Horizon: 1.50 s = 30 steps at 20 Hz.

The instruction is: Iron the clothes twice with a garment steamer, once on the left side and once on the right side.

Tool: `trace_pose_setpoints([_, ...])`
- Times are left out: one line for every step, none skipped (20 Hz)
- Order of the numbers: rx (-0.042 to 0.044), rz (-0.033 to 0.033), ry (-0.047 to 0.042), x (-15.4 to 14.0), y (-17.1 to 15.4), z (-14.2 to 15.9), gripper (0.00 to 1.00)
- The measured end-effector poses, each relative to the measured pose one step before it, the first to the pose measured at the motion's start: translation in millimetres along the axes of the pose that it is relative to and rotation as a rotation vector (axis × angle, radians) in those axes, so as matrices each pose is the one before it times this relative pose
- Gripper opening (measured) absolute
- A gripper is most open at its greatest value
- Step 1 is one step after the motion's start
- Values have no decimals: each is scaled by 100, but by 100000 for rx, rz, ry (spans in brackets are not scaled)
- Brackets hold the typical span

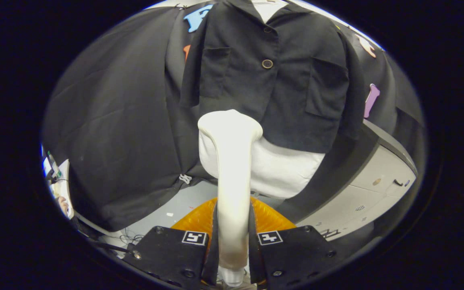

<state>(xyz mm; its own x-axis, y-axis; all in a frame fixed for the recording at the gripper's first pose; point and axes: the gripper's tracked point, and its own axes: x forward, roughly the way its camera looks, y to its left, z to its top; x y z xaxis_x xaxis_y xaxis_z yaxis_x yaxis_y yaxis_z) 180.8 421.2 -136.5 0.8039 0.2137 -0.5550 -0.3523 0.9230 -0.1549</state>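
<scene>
A cream garment steamer (232, 177) stands upright between my fingers, its handle clamped by both of them. My gripper (233, 237) is shut on that handle. The steamer's wide head (228, 123) rises just ahead of the fingers and sits at the lower hem of a black button-up shirt (272, 76). The shirt hangs on a white torso form (284, 169), which shows below the hem. The head is on the shirt's left half, under the left chest pocket (215, 70). I cannot tell whether the head touches the cloth.
An orange ribbed part (199, 219) lies right behind the fingers, low down. A grey and white cabinet or counter (381, 177) stands to the right of the form. Black drapes hang left and behind. Grey floor with cables (129, 237) shows lower left.
</scene>
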Motion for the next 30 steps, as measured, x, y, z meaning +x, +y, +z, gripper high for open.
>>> trace_pose_setpoints([1069, -17, -657, -914, -477, -333, 33])
trace_pose_setpoints([914, -128, -1205, -1017, -514, -370, 33])
trace_pose_setpoints([-173, -599, -1648, -896, -864, -245, 33])
trace_pose_setpoints([-433, -1428, -816, -855, -1171, -488, 33])
trace_pose_setpoints([520, -1635, -87, -449, -1075, -742, 33])
trace_pose_setpoints([1028, -1966, 204, -1161, -1709, -1008, 33])
trace_pose_setpoints([1299, -1932, 354, -826, -1457, -671, 33])
trace_pose_setpoints([1361, -2141, 350, -657, -1360, -630, 33])
trace_pose_setpoints([1296, -2194, 40, -583, -1422, -494, 33])
trace_pose_setpoints([1096, -2454, -332, -402, -1580, -540, 33])
trace_pose_setpoints([812, -2631, 355, -267, -1604, -544, 33])
trace_pose_setpoints([1733, -2462, 814, -383, -1544, -756, 33])
trace_pose_setpoints([2075, -2199, 1161, -265, -1340, -580, 33])
trace_pose_setpoints([2166, -1944, 1172, -313, -1303, -680, 33])
trace_pose_setpoints([1724, -1796, 361, -441, -1273, -315, 33])
trace_pose_setpoints([1374, -1921, -65, -558, -1223, -159, 33])
trace_pose_setpoints([957, -1869, 76, -544, -1131, -229, 33])
trace_pose_setpoints([1114, -1402, -197, -529, -1065, -82, 33])
trace_pose_setpoints([1124, -1187, -459, -615, -903, 8, 33])
trace_pose_setpoints([512, -989, -394, -585, -978, 119, 33])
trace_pose_setpoints([906, -755, -568, -669, -862, 196, 33])
trace_pose_setpoints([223, -512, -761, -544, -748, 265, 33])
trace_pose_setpoints([-398, -1121, -760, -500, -946, 359, 33])
trace_pose_setpoints([-1192, -1619, -1113, -436, -1115, 307, 33])
trace_pose_setpoints([-308, -780, -1557, -467, -699, 501, 33])
trace_pose_setpoints([264, 900, -1665, -577, -199, 577, 33])
trace_pose_setpoints([321, 1167, -1202, -303, -227, 420, 33])
trace_pose_setpoints([468, 967, -1757, -606, -624, 33, 33])
trace_pose_setpoints([384, 514, -1540, -355, -926, 285, 33])
trace_pose_setpoints([-326, 222, -672, -334, -1113, 44, 33])
